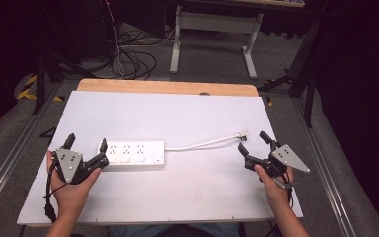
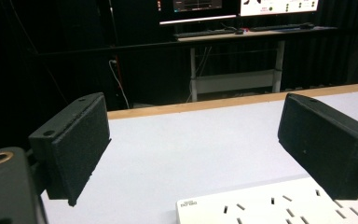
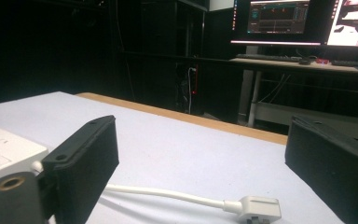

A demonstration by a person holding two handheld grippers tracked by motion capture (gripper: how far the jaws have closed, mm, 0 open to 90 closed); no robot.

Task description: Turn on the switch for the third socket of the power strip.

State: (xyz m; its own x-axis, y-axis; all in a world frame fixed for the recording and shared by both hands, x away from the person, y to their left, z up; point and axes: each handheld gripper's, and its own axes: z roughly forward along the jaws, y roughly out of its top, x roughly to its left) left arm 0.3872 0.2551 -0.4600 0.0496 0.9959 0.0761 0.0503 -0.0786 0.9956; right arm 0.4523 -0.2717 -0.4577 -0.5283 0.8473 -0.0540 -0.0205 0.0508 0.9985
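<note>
Two tongs gape empty: left tongs (image 1: 85, 146) touch the power strip's (image 1: 133, 153) left end, its length running rightward; plug (image 1: 243, 133) lies just beside right tongs (image 1: 253, 143).

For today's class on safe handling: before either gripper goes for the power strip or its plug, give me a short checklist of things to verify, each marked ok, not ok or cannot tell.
1. Left gripper open: ok, jaws spread wide, nothing between them.
2. Right gripper open: ok, jaws apart and empty.
3. Power strip flat on the white table: ok, sockets face up.
4. Left gripper lined up with the strip: ok, one jaw sits at the strip's near end, which lies between the jaws in the left gripper view.
5. Plug free and reachable: ok, it lies loose on the table just ahead of the right gripper.
6. Switch position on the strip: cannot tell, too small.
</note>
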